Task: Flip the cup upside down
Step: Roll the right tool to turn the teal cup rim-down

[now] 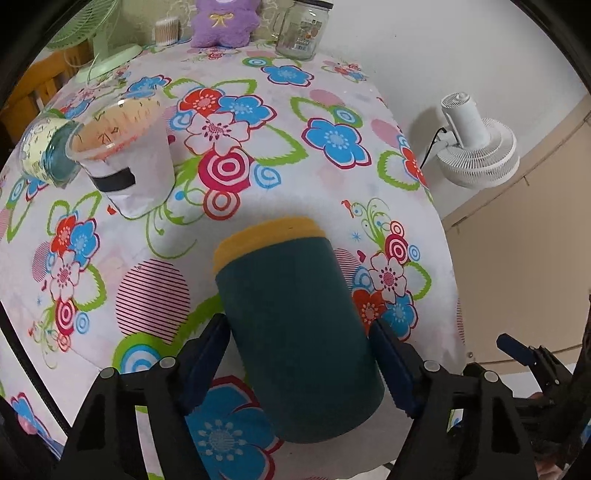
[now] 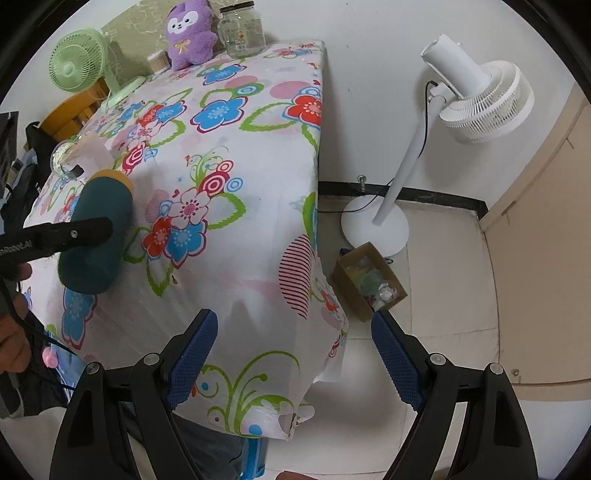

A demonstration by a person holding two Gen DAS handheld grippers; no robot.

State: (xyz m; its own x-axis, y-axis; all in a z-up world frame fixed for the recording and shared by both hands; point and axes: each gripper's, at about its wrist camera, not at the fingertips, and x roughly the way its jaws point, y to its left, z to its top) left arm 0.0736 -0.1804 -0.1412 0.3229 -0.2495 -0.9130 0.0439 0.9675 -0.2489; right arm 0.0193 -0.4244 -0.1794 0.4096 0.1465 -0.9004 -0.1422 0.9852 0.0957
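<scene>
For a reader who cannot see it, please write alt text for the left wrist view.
The left gripper holds a dark green cup with a yellow rim, tilted above a floral tablecloth. A clear plastic cup stands further left.

White lettering reading "nRobot.AI", cut off at the frame edge, on the black arm of the left tongs (image 2: 55, 236) in the right wrist view. Printed labels on the glass jar (image 1: 301, 31) (image 2: 240, 31) at the far end of the tabletop, too small and blurred to read. Dark marks inside the clear plastic cup (image 1: 122, 147), not legible as text.
</scene>
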